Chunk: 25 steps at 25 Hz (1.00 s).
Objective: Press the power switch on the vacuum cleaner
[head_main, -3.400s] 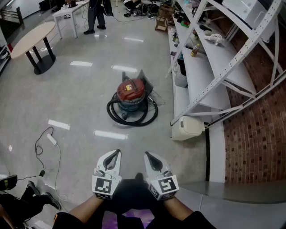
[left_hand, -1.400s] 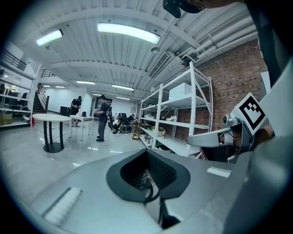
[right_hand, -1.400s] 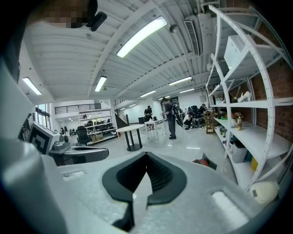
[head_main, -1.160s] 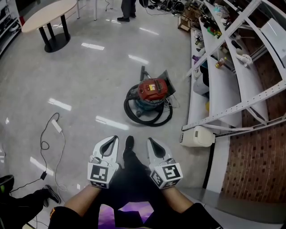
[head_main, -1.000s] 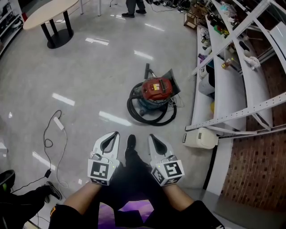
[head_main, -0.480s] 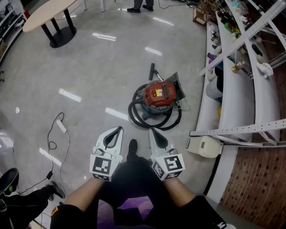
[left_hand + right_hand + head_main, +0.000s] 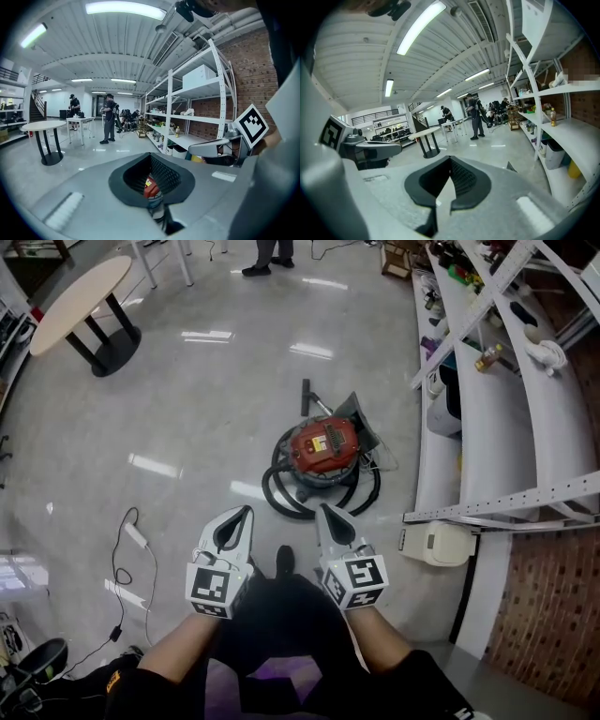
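Looking down past the rig, I judged the press not yet made. A loose cable (image 7: pixel 138 534) lay on the floor (image 7: pixel 187 427), off to the left of the left fingers. The left gripper (image 7: pixel 246 514) had its fingers drawn together on nothing, and its own view showed the red lid through the hollow between the pads. The right gripper (image 7: pixel 325 512), just beside it, was likewise closed and empty. The vacuum cleaner (image 7: pixel 323 444) sat on the floor ahead of both sets of fingertips and slightly to their right. It was clear of them, with its black hose (image 7: pixel 281 507) coiled round the base on the near side. I could not pick out the power switch on the lid. By my reckoning everything remained: closing the gap, finding the switch and pushing it.
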### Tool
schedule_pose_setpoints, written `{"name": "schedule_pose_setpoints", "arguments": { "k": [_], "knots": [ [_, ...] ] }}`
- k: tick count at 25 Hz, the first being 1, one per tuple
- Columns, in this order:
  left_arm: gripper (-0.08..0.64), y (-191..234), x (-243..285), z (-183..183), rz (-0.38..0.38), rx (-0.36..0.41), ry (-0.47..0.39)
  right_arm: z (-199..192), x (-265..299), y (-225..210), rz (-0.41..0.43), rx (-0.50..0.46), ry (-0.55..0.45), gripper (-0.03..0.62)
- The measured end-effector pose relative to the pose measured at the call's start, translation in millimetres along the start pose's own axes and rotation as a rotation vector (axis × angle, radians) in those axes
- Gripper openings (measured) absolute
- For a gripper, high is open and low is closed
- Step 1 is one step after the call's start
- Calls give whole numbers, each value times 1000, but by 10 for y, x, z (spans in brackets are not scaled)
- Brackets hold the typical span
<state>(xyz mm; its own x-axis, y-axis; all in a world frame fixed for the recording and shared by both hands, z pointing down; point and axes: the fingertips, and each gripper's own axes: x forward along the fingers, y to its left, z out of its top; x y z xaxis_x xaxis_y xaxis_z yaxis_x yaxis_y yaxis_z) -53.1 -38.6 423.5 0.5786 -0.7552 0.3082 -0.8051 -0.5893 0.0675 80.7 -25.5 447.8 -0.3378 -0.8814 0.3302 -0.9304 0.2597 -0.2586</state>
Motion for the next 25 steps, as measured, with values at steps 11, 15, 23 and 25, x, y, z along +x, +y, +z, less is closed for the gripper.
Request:
{"name": "schedule_pose_setpoints", "arguments": {
  "k": [11,15,23,25],
  "knots": [
    [15,-264,561,52,-142,62,46,-52,25,-392,-80,51,8,-8],
    [16,-201,778,-42,-167,55,68,-101,189,-463,-101,55,34,-8],
    [15,194,1396,-309,-179,29,126,-319,946,-696,-122,48,150,-8],
    [17,338,1574,-397,-179,24,147,-424,1183,-794,-133,65,190,-8]
  ]
}}
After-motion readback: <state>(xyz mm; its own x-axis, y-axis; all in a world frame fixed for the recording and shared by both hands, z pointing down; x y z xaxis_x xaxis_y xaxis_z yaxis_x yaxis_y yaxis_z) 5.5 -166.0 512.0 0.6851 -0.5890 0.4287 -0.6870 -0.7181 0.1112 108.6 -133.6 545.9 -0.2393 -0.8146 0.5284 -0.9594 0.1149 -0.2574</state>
